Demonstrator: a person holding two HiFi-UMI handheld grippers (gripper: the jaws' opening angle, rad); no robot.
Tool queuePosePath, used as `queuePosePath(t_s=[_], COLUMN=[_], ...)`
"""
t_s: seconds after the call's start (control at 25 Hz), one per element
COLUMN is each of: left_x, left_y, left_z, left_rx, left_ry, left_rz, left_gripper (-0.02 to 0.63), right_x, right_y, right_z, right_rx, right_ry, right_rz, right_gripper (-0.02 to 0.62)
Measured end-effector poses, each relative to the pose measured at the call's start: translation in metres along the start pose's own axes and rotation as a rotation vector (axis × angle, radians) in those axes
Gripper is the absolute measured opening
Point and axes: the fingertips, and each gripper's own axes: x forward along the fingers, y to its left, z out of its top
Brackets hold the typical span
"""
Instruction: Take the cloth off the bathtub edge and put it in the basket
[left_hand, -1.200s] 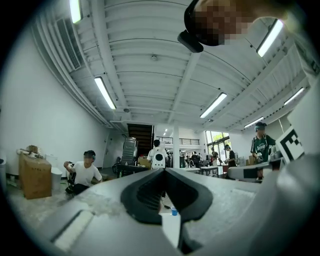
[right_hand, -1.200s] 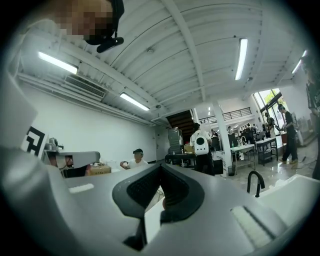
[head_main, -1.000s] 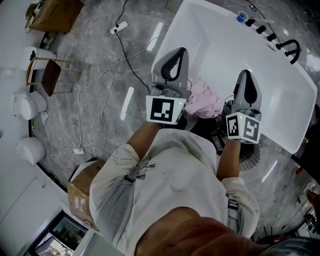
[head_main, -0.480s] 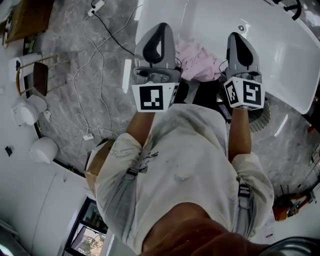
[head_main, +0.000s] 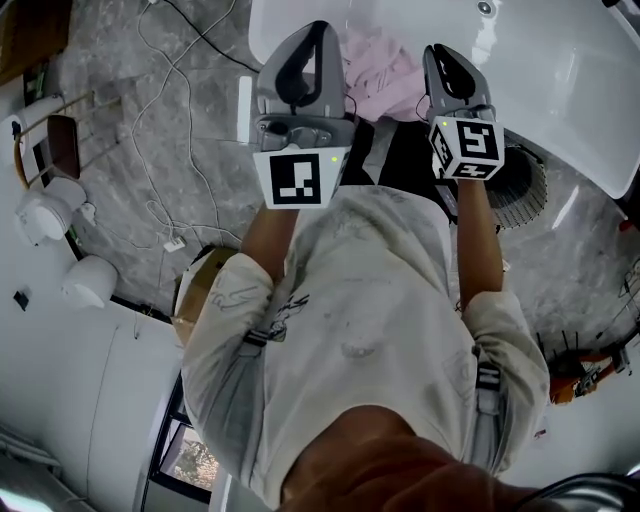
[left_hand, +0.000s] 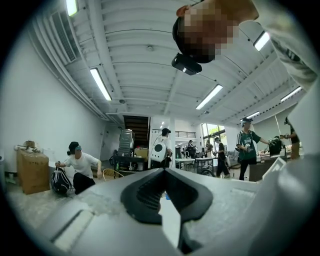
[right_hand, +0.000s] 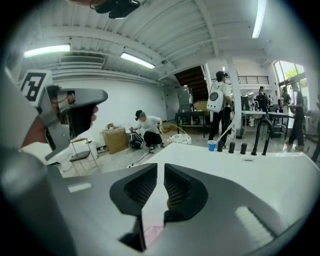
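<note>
left gripper (left_hand: 163, 171) fingers clenched, empty; right gripper (right_hand: 160, 169) fingers just opening a crack, nothing between.

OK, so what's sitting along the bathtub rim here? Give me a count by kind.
pink cloth: 1
blue cup: 1
small black cylinders: 3
black faucet: 1
Total: 6
</note>
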Motion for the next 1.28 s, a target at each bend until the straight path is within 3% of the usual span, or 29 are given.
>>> queuePosePath(t_s=[0.2,0.56,0.76,0.92,1.0,1.28], left_x=[-0.001,-0.003,-0.008,-0.01,-0.013,-0.019], left_y=[-0.001,0.002,0.007,0.013,0.015,0.023], left_z=[-0.02,-0.055,-0.074,-0.079,-0.084,-0.106], left_rx=[-0.013,-0.046,-0.066,-0.079,-0.086,-0.097], left_ry=[0.034,0.111,0.16,0.165,0.176,0.212], left_rz=[-0.008,-0.006,0.007,0.019,0.026,0.037], left_gripper=[0.002,0.002,0.002,0.002,0.002,0.002], right_x=[0.023,0.051,0.058,0.058,0.055,0.068], right_y=[0.002,0.023,0.035,0.044,0.046,0.048], right_z=[-0.072,-0.182,-0.229,-0.265,-0.287,-0.351], right_rx=[0.003,-0.095,-0.268,-0.539,-0.649,-0.831], right_ry=[0.146,0.476,0.625,0.767,0.834,0.975], right_rz=[0.04,0.195,0.317,0.434,0.484,0.554], right_gripper=[0.084,0.296,0.439,0.524,0.541,0.557])
